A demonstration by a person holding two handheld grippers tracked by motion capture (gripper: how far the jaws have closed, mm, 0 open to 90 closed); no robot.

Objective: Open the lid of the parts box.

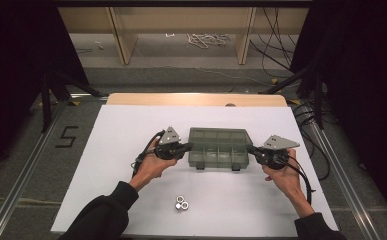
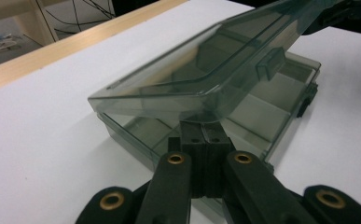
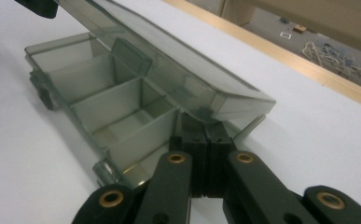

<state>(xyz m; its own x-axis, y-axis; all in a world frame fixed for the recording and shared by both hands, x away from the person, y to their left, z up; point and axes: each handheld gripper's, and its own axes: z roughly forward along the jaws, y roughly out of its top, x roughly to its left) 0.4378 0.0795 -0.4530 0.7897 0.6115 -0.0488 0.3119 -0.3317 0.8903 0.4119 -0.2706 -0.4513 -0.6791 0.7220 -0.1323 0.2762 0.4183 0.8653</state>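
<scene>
A smoky translucent compartment box (image 1: 216,156) lies mid-table on the white sheet, its lid (image 1: 218,135) tilted partly up. My left gripper (image 1: 187,148) is at the box's left end and my right gripper (image 1: 251,149) at its right end. In the left gripper view the jaws are pressed together with the gripper (image 2: 204,133) tucked under the lid's (image 2: 206,60) raised corner, above the divided base (image 2: 271,107). In the right gripper view the gripper (image 3: 205,133) is likewise shut under the lid's (image 3: 169,51) other corner, beside the empty compartments (image 3: 122,116). Nothing shows between either pair of jaws.
Three metal nuts (image 1: 181,203) lie together near the front edge of the white sheet (image 1: 121,130). A wooden strip (image 1: 196,99) runs along the table's far edge. Beyond it are shelving legs and loose cables (image 1: 208,39) on the floor.
</scene>
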